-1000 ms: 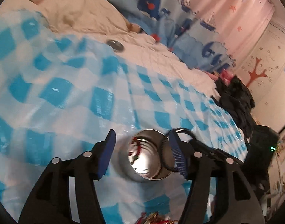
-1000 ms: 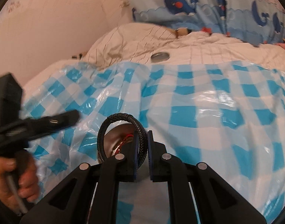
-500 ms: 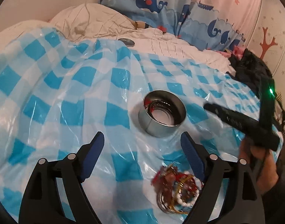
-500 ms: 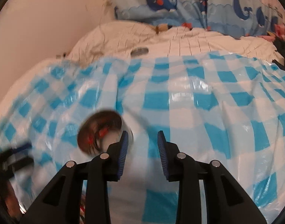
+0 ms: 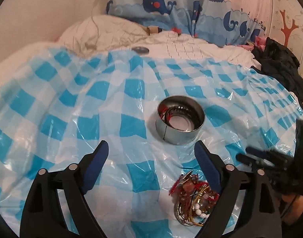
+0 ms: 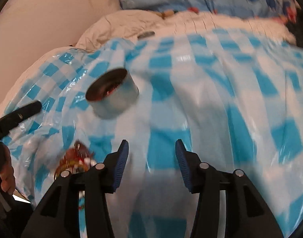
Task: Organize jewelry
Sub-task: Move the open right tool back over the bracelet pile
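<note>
2 grippers: your left gripper (image 5: 151,152) and right gripper (image 6: 149,154) both have fingers spread wide, nothing between them.
Tin: the metal tin (image 5: 180,120) stands upright on the checked plastic sheet (image 5: 72,103) over the bed, a few pieces already inside (red cord and dark loops, hard to tell apart).
Pile: the jewelry pile (image 5: 193,198) lies tangled near your left gripper's right-hand finger, well short of the tin.
Likely step: reaching for the next piece.
Risk 1: strands look interlocked, so pinching 1 may drag several up.
Risk 2: the sheet is slick and wrinkled on soft bedding; pressing down could slide the pile or tip the tin.
Risk 3: your right view is blurred, so aim is uncertain.
</note>
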Available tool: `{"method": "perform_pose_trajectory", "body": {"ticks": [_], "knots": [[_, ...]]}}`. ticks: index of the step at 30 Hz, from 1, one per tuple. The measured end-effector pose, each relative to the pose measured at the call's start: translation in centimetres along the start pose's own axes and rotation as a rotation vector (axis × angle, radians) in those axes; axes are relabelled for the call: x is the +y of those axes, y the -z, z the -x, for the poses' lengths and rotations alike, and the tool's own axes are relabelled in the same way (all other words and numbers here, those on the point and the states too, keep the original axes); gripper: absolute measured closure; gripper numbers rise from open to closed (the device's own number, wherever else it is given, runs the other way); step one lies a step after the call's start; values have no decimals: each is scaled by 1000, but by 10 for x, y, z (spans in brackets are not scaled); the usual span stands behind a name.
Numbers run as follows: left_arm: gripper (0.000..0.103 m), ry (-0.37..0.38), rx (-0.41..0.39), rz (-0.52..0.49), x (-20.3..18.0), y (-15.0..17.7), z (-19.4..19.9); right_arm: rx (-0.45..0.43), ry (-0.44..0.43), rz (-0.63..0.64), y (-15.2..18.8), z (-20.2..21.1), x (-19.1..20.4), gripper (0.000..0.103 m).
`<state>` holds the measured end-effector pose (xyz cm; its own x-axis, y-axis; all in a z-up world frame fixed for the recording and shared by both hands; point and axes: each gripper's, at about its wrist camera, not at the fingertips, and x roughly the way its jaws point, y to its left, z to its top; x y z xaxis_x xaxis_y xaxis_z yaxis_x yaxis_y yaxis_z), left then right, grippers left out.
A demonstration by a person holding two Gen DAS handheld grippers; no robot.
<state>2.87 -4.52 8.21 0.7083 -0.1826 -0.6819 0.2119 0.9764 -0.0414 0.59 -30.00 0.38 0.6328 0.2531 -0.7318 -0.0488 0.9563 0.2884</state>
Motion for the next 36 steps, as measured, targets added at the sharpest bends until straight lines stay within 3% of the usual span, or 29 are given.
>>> {"method": "perform_pose_trajectory", "body": {"ticks": [3,6,11,18,36], "knots": [[11,-5,-59,36,1,5,25,10,0,-41,12,-8,-4,55],[10,15,-72,72,4,12,40,-37,75,27,22,-14,7,53],[8,-3,-80,47,1,15,49,-54,155,99,28,-17,21,45],[8,-39,-11,9,-8,21,23,-51,129,91,28,-18,17,38],[8,-50,39,-47,-27,23,1,-34,116,109,27,-21,22,28]]}}
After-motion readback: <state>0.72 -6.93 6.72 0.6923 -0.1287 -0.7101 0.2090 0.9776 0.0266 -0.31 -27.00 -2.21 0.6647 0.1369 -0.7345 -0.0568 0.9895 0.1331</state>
